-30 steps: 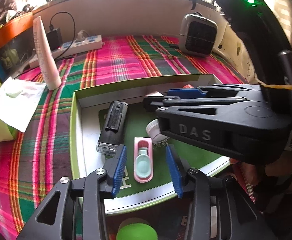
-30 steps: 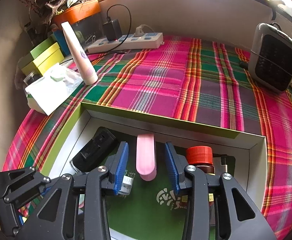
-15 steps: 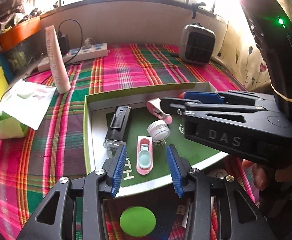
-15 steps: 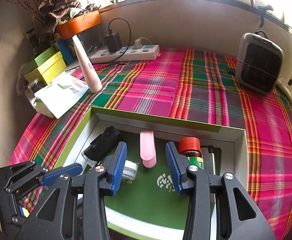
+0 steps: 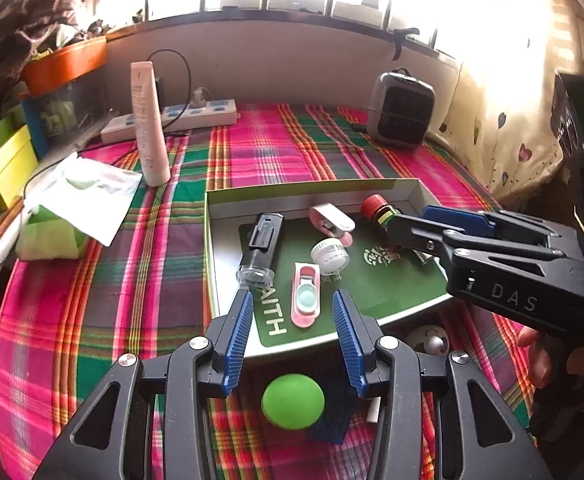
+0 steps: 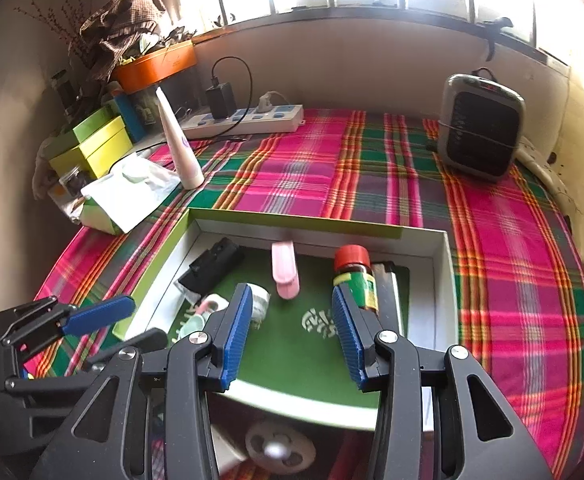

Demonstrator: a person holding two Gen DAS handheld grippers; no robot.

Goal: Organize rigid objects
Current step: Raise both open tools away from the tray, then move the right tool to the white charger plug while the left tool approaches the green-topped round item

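A shallow green-rimmed box (image 5: 309, 190) (image 6: 292, 222) lies on the plaid cloth. In it lie a black device (image 5: 260, 249) (image 6: 212, 268), a pink case (image 5: 331, 220) (image 6: 285, 272), a white round jar (image 5: 329, 256) (image 6: 260, 300), a pink-and-mint case (image 5: 305, 300) and a red-capped bottle (image 5: 377, 209) (image 6: 355, 276). My left gripper (image 5: 292, 334) hangs open above the box's near edge, nothing between its blue pads. My right gripper (image 6: 290, 330) also stands open over the box and holds nothing; it reaches in from the right (image 5: 451, 220) in the left wrist view.
A green ball (image 5: 293, 401) and a white round object (image 5: 427, 340) lie in front of the box. A white tube (image 5: 148, 124), a power strip (image 5: 180, 118), a tissue pack (image 5: 76, 208) and stacked boxes (image 6: 92, 144) stand left and behind. A small heater (image 6: 479, 124) sits back right.
Both grippers have drawn back and up from the box, so more of the table shows. The pink case the right gripper straddled lies free in the box. Its jaws widened slightly.
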